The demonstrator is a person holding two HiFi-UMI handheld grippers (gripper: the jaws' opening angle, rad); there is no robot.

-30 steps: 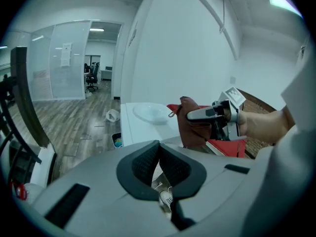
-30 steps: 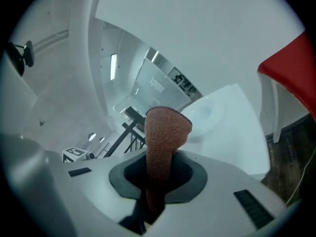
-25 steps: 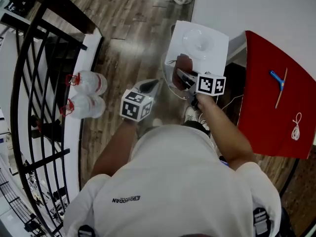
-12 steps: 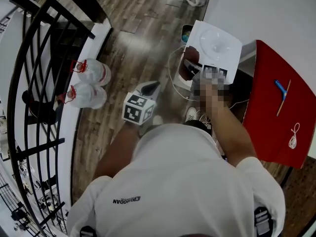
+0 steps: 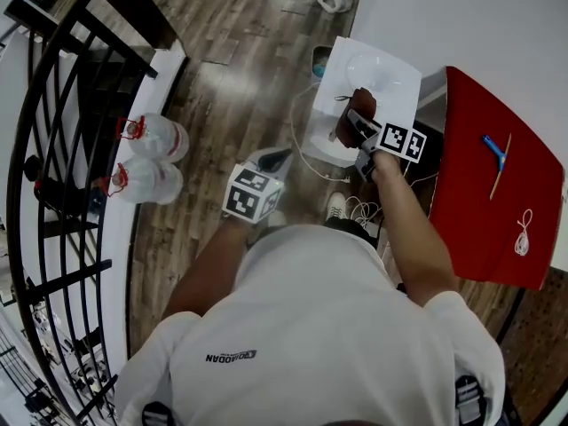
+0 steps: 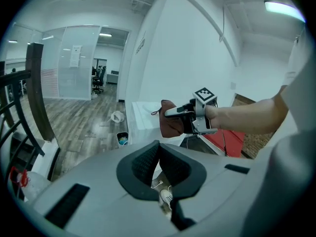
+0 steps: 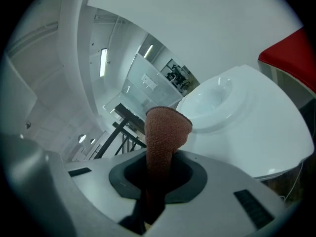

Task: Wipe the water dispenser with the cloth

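The white water dispenser stands against the wall, and I see its top from above. My right gripper is shut on a brown cloth, which lies against the near edge of the dispenser's top. In the right gripper view the cloth sticks up between the jaws, with the dispenser's top just behind it. My left gripper hangs lower and to the left, away from the dispenser, shut on nothing. The left gripper view shows the cloth and the right gripper from the side.
A red-covered table stands right of the dispenser, with a blue tool on it. Two water bottles rest by a black railing at the left. Cables and a small bin lie on the wooden floor.
The right gripper has carried the cloth from the dispenser's front face up and rightwards to the near edge of its top. The left gripper has hardly moved.
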